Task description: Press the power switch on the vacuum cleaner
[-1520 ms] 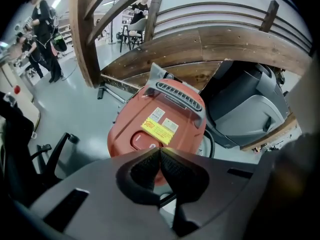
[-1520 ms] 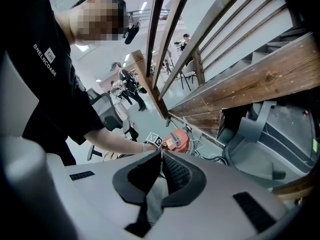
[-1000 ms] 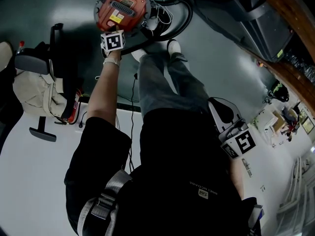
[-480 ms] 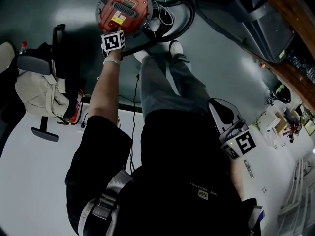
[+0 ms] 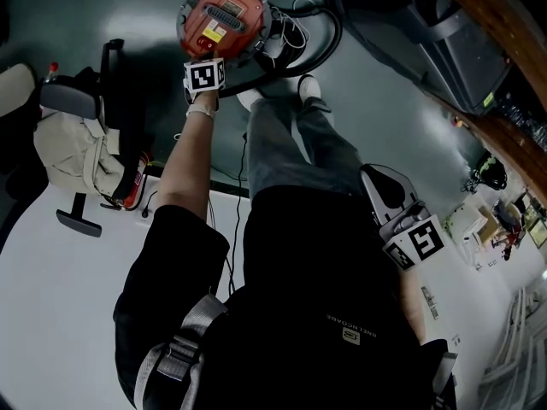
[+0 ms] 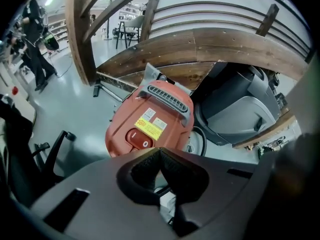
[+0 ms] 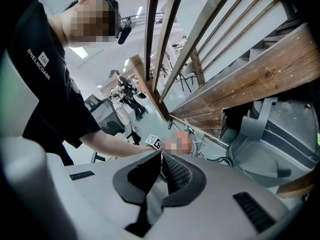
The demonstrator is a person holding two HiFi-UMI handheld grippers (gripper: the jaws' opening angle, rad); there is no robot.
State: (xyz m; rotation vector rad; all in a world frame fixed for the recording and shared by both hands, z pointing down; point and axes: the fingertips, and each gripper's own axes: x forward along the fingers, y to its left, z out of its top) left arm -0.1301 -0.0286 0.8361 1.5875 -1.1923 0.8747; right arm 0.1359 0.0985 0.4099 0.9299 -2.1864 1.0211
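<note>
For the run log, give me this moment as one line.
left gripper shut, empty, aimed at power switch, not touching | vacuum cleaner red, on floor | right gripper shut, empty, idle | press not yet done

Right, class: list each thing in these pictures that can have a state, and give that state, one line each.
left gripper: shut, empty, aimed at the vacuum cleaner.
right gripper: shut, empty, held at the person's side.
vacuum cleaner: standing on the floor.
power switch: uncovered; on or off unclear.
hose: looped beside the vacuum cleaner.
</note>
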